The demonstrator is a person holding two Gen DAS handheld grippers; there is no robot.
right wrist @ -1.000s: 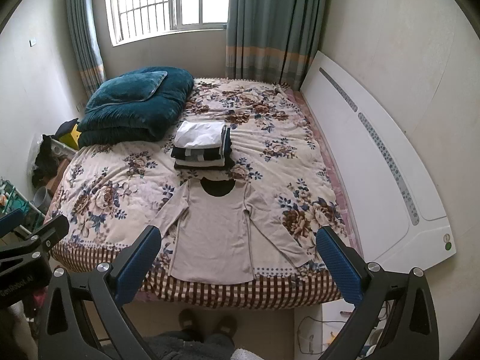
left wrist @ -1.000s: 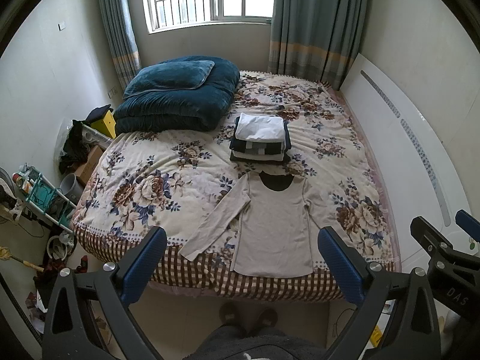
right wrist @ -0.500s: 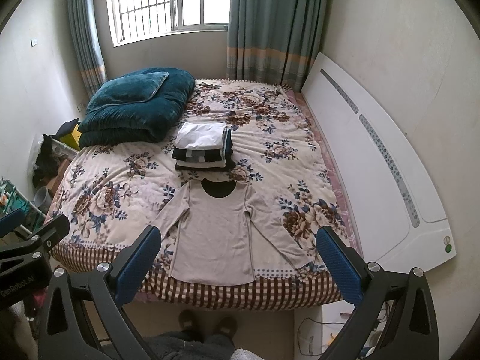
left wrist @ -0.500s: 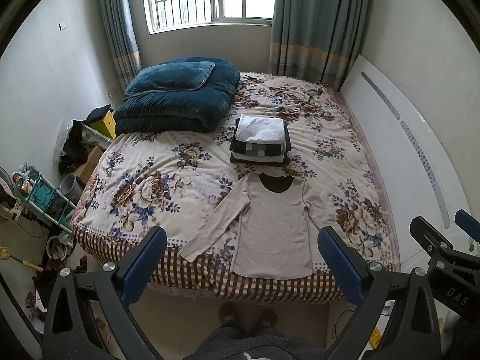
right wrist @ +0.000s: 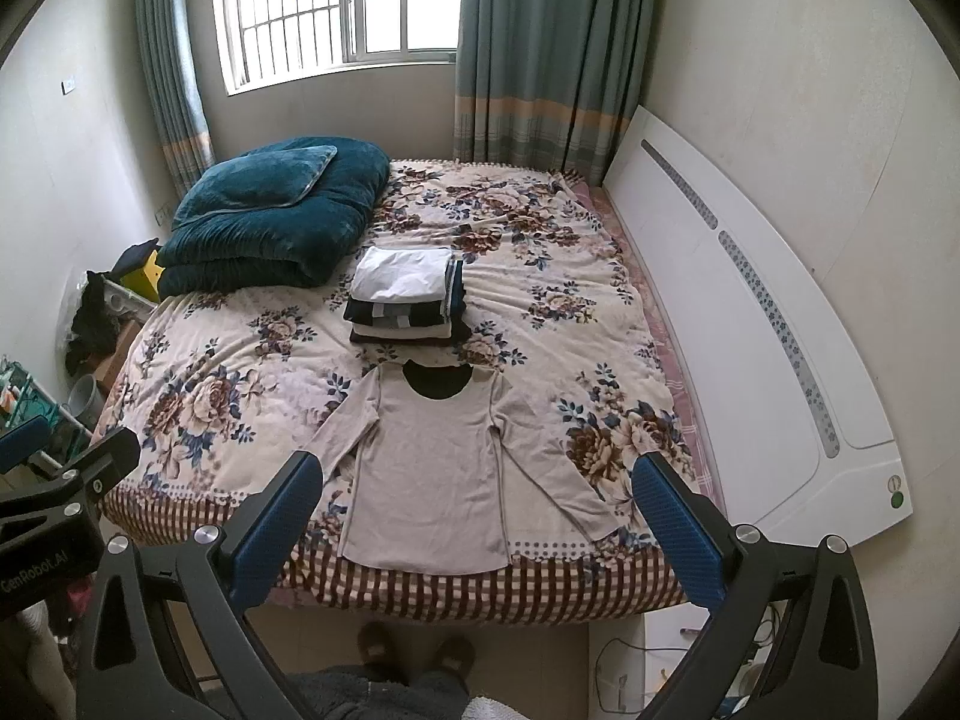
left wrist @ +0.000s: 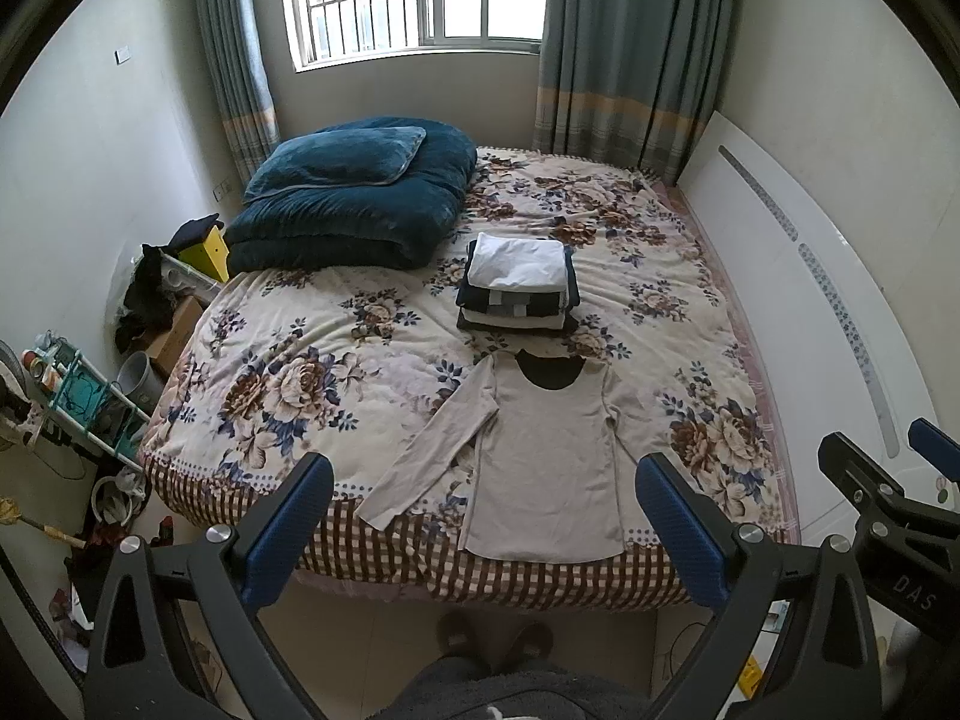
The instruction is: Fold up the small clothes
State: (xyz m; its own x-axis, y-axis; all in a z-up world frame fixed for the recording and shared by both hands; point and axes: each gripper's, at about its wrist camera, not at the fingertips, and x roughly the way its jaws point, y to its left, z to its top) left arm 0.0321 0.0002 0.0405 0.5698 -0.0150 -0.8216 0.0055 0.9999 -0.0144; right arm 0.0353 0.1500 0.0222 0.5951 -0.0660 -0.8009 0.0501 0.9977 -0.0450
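Note:
A beige long-sleeved shirt [left wrist: 543,456] lies flat and spread out on the floral bedspread [left wrist: 312,384] near the bed's front edge, neck away from me; it also shows in the right wrist view [right wrist: 429,468]. Behind it stands a stack of folded clothes [left wrist: 519,282], also seen in the right wrist view [right wrist: 405,294]. My left gripper [left wrist: 483,528] is open and empty, held above the floor in front of the bed. My right gripper [right wrist: 480,522] is open and empty too, beside it on the right.
A folded teal quilt with a pillow [left wrist: 354,192] lies at the bed's far left. A white headboard [right wrist: 750,312] runs along the right side. Shelves and clutter [left wrist: 90,396] stand on the floor at the left. The person's slippered feet [right wrist: 414,654] are at the front.

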